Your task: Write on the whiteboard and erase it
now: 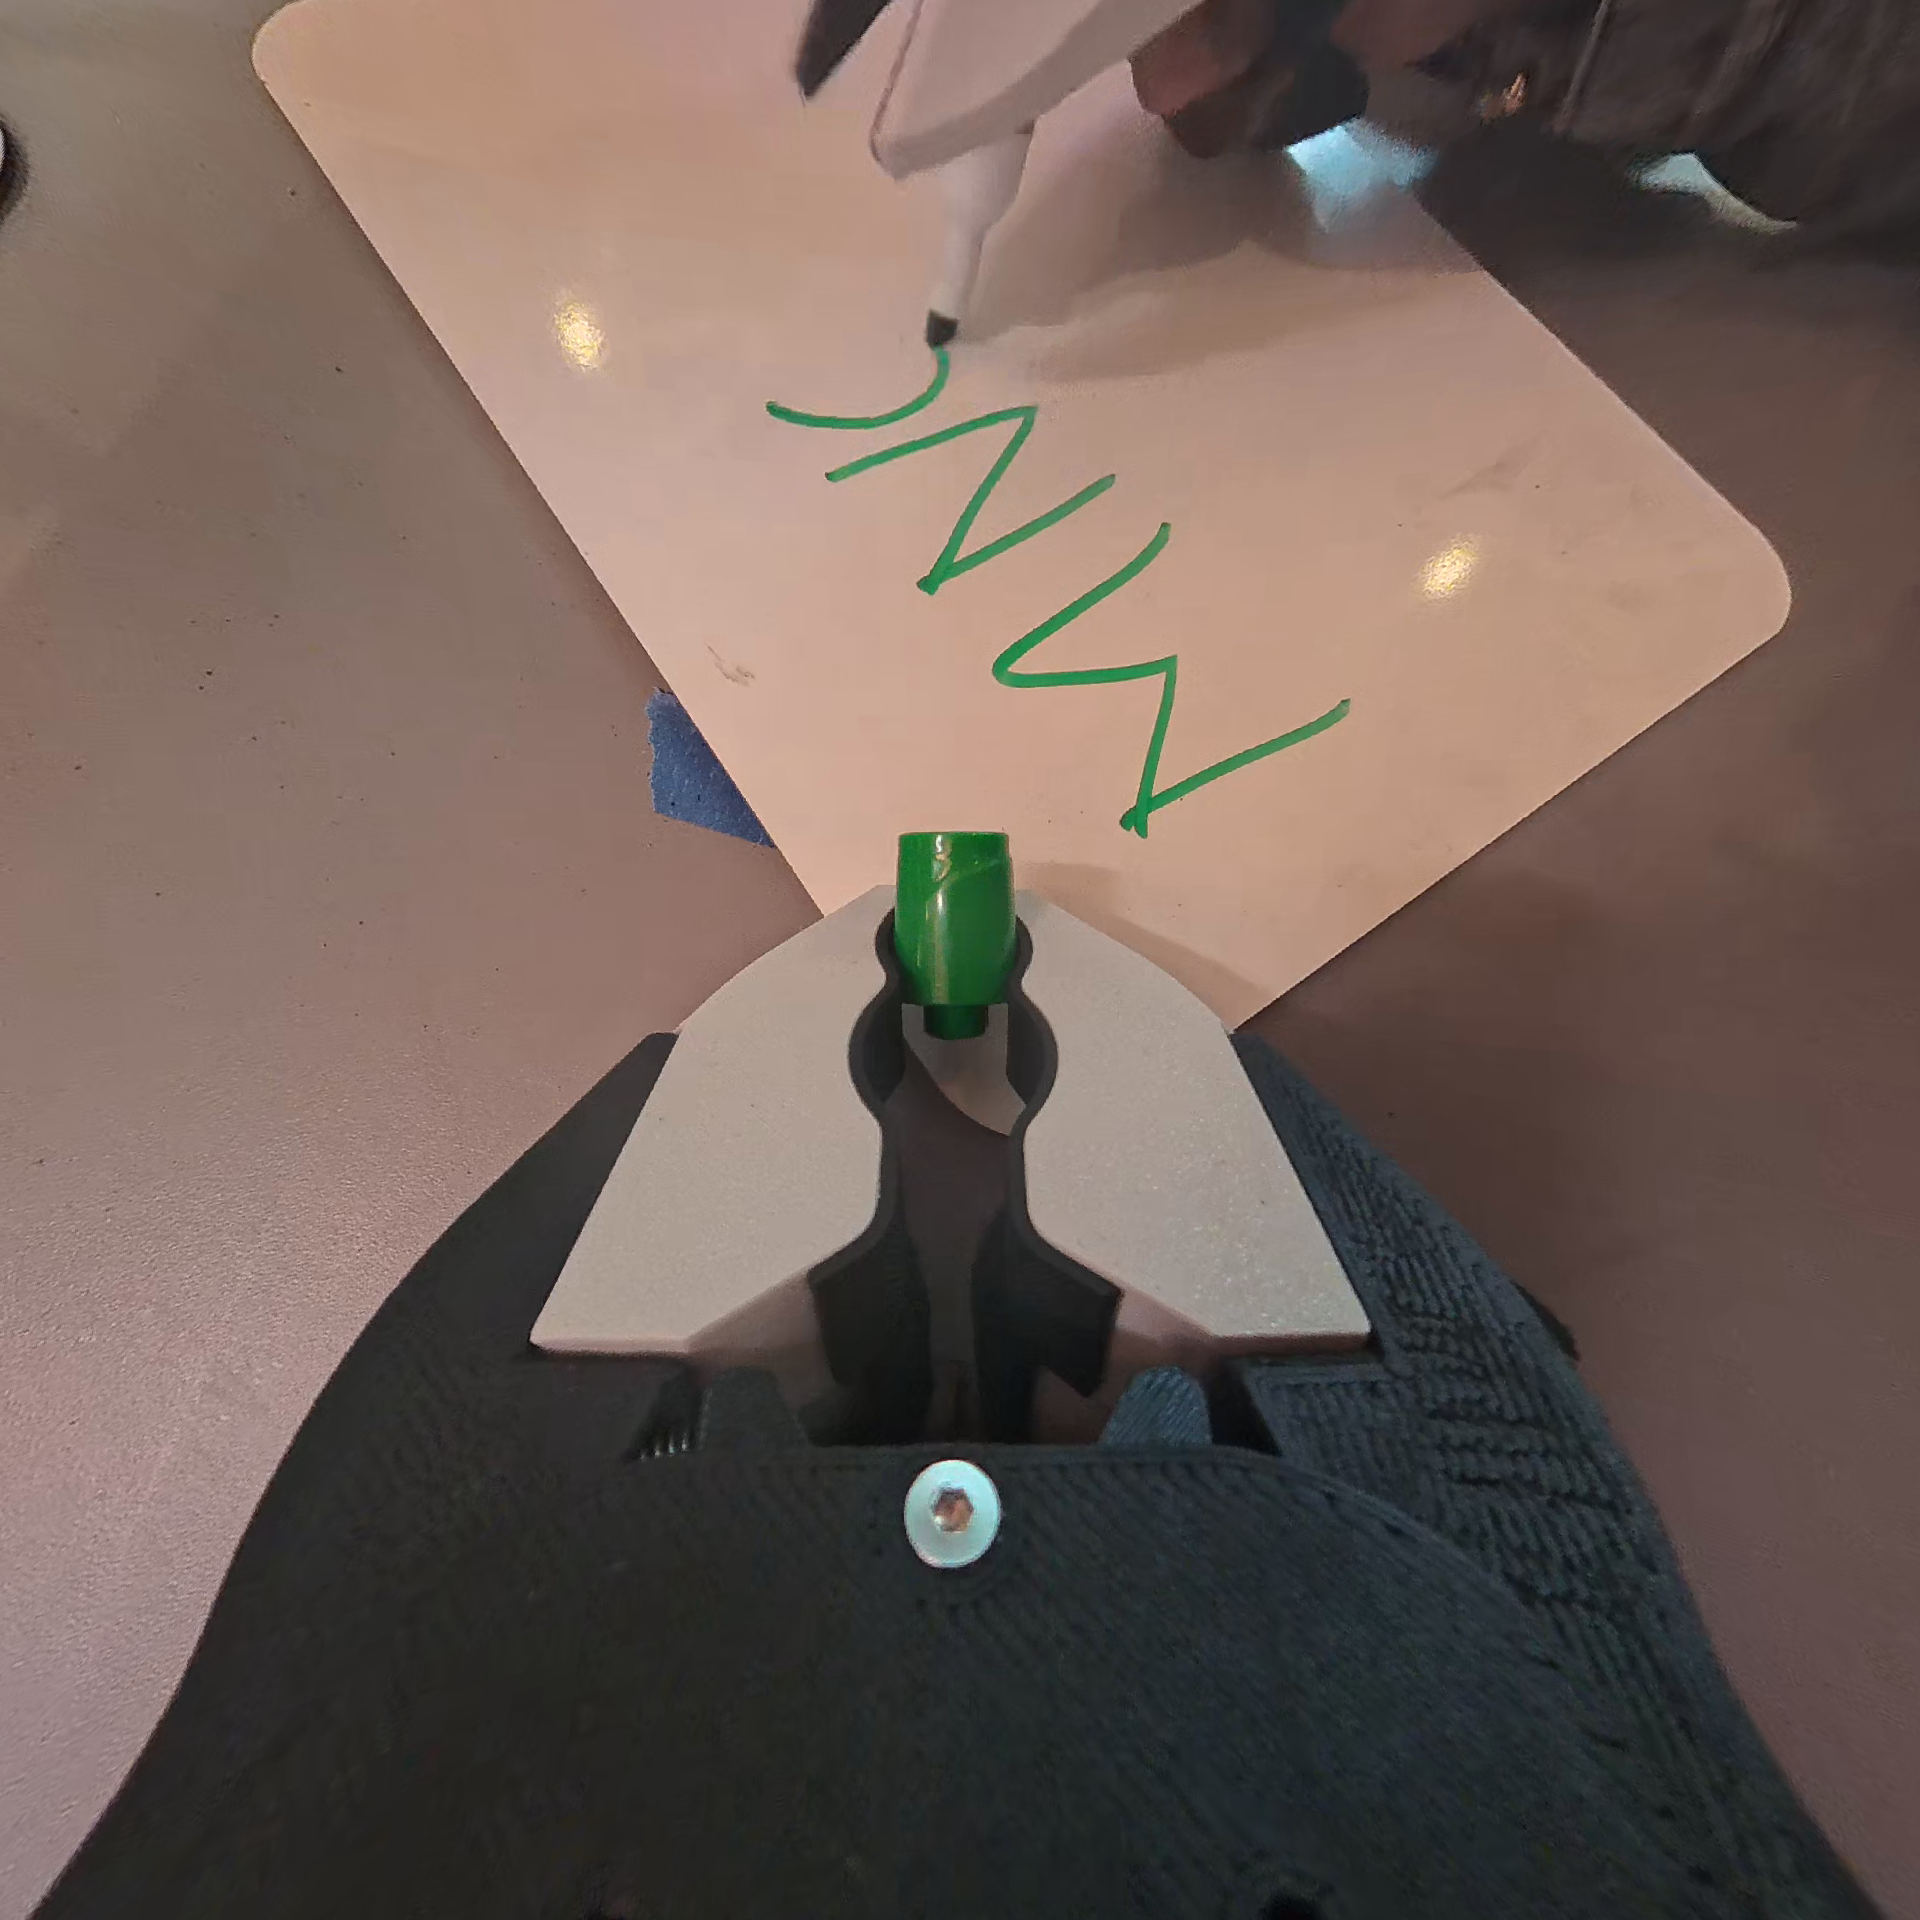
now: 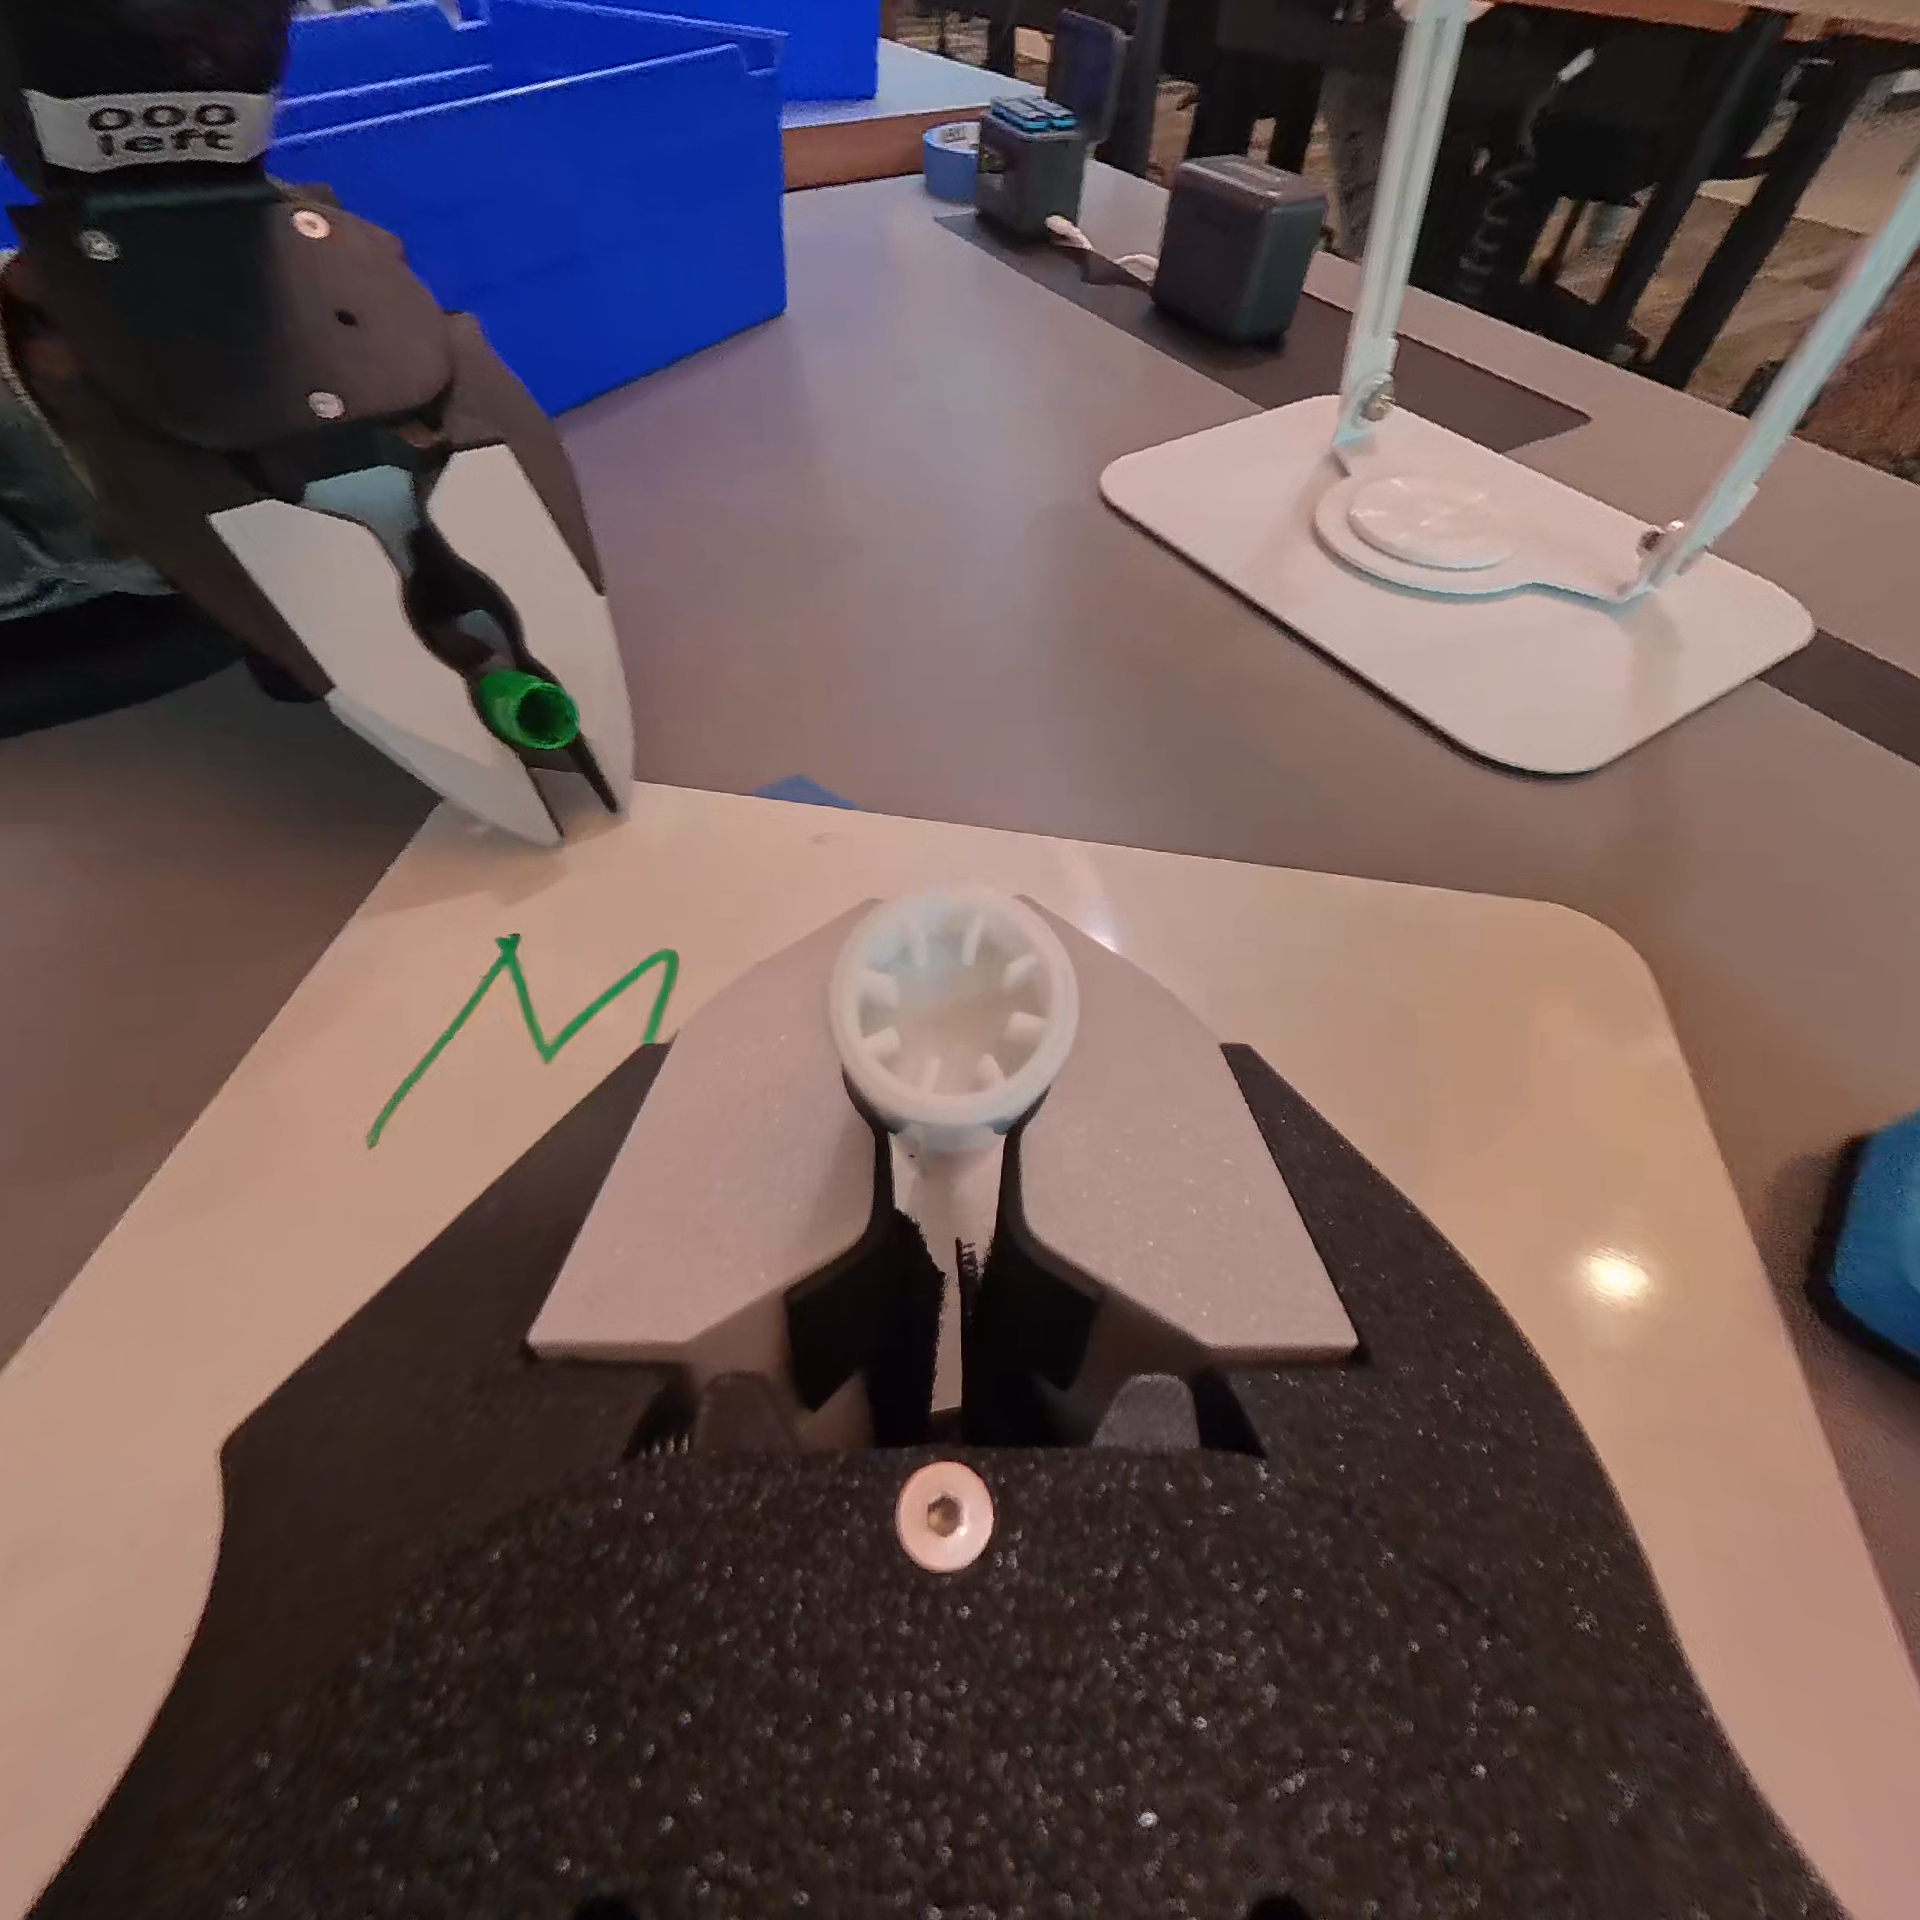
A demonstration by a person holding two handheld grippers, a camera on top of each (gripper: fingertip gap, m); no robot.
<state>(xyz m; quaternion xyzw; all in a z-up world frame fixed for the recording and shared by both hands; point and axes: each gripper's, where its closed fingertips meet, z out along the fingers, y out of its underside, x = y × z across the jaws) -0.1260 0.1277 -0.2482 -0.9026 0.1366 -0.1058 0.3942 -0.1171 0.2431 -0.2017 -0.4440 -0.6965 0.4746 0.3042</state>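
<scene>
1. The whiteboard (image 1: 1143, 436) lies flat on a grey-brown table (image 1: 260, 935), turned at an angle, and serves as the landmark here.
2. A green zigzag line (image 1: 1049, 582) runs across the middle of the whiteboard, from near its close corner toward its far end.
3. The right gripper (image 2: 951, 997) is clenched on a white marker (image 1: 961, 249), whose ribbed back end fills the notch between the grey fingers (image 2: 727, 1122).
4. In the left wrist view the marker's dark tip (image 1: 940, 330) sits on the whiteboard at the far end of the zigzag line.
5. The left gripper (image 1: 954, 935) grips a green marker cap (image 1: 951, 925) between its grey fingers; its tips rest at the whiteboard's near corner, well apart from the marker tip.
6. A scrap of blue tape (image 1: 696, 769) pokes out from under the whiteboard's edge, just beside the left gripper.
7. Beyond the whiteboard stand a white stand base (image 2: 1455, 582), blue bins (image 2: 582, 208), a dark box (image 2: 1236, 249) and a roll of blue tape (image 2: 951, 156).
8. A blue object (image 2: 1870, 1257), blurred, lies just off the whiteboard's right edge.
</scene>
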